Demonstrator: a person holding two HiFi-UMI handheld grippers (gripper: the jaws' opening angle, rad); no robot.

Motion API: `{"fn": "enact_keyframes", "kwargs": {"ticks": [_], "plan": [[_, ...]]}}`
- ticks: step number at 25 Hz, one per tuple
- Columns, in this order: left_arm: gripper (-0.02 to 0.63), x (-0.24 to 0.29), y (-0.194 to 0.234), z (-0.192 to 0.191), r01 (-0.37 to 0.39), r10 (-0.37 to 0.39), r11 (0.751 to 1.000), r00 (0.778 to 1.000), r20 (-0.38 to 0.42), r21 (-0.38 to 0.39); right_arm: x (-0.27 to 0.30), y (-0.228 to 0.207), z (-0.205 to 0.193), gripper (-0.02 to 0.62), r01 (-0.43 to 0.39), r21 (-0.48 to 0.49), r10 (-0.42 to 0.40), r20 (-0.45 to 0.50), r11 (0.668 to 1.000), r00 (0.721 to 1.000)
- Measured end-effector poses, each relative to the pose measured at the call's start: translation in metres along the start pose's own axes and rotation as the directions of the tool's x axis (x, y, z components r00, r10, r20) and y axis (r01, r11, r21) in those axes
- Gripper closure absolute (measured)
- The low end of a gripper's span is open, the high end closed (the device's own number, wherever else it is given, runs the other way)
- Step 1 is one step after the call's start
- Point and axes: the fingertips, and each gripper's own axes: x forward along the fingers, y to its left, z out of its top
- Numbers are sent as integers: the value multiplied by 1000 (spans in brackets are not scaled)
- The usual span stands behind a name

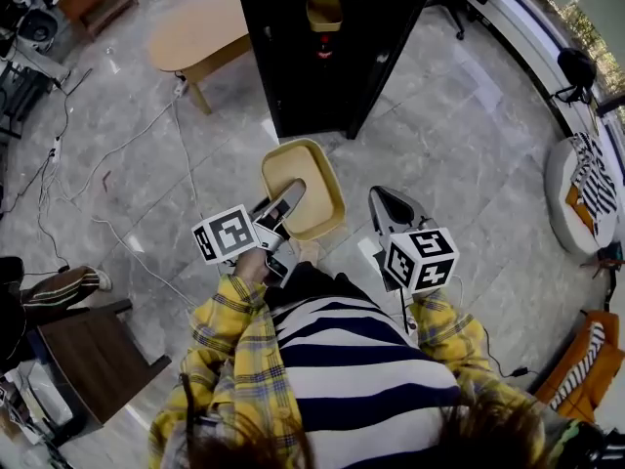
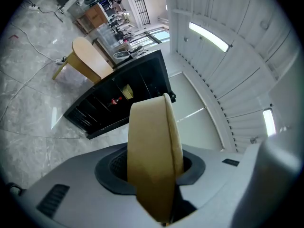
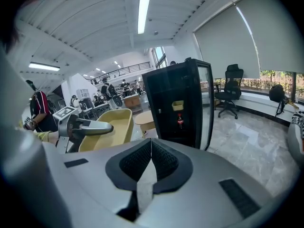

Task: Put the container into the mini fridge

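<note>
A yellow rectangular container [image 1: 319, 186] hangs over the marble floor in front of me, open side up. My left gripper [image 1: 283, 209] is shut on its near wall, one jaw inside the tub and one outside. In the left gripper view that wall [image 2: 153, 146] stands edge-on between the dark pads. The black mini fridge [image 1: 322, 47] stands ahead with its glass door [image 3: 205, 106] swung open; a small yellow tub [image 1: 324, 14] and a red bottle [image 3: 180, 121] sit on its shelves. My right gripper [image 1: 391, 209] hovers right of the container, shut with nothing in it.
A light wooden table [image 1: 200, 32] stands left of the fridge. Cables [image 1: 107, 154] trail over the floor at left. A dark wooden stool [image 1: 88, 355] and someone's leg [image 1: 54, 291] are at lower left. A round white seat [image 1: 571, 198] is at right, with an office chair [image 3: 230, 87] by the window.
</note>
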Motion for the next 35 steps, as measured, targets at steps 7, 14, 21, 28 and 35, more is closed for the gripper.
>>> {"fn": "enact_keyframes", "kwargs": {"ticks": [7, 14, 21, 28, 35], "plan": [[442, 24, 22, 27, 1, -1, 1000, 1000, -26, -21, 35, -8, 10, 568, 35, 8, -35, -25, 999, 999], [442, 47, 48, 47, -34, 32, 999, 999, -32, -40, 61, -17, 20, 568, 41, -12, -42, -49, 999, 998], [442, 88, 66, 65, -78, 78, 996, 997, 4, -53, 95, -52, 38, 568, -6, -43, 3, -71, 999, 997], [442, 137, 84, 82, -103, 108, 993, 990, 86, -60, 130, -93, 56, 568, -98, -84, 88, -118, 992, 989], [442, 172, 119, 93, -142, 151, 987, 978, 145, -76, 159, -115, 57, 568, -188, -102, 170, -157, 977, 973]]}}
